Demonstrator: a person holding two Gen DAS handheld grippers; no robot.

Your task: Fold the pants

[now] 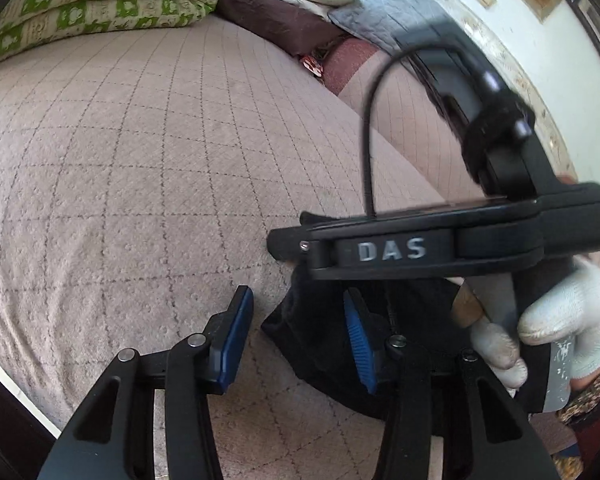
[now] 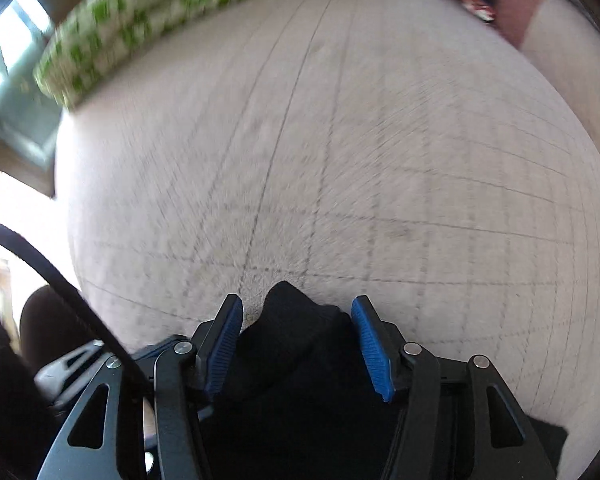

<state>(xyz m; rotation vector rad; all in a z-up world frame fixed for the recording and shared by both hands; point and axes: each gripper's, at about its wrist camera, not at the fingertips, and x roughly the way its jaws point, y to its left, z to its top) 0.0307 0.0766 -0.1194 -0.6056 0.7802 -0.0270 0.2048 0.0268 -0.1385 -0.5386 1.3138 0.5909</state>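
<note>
The black pants [image 1: 320, 344] lie bunched on the pinkish quilted bed cover [image 1: 140, 160] at the lower right of the left wrist view. My left gripper [image 1: 296, 340] is open, its right finger over the cloth's edge, holding nothing. The right gripper's body marked DAS [image 1: 420, 244], held by a white-gloved hand [image 1: 556, 320], crosses just above the pants. In the right wrist view, blurred by motion, my right gripper [image 2: 298, 344] is open with a peak of the black pants [image 2: 296, 352] lying between its blue pads, not pinched.
A folded green-and-cream quilt [image 1: 100, 4] lies at the far end of the bed, also in the right wrist view [image 2: 160, 12]. Dark maroon and grey bedding [image 1: 284, 20] is piled at the back right by a white wall. A black cable [image 1: 368, 120] loops above the right gripper.
</note>
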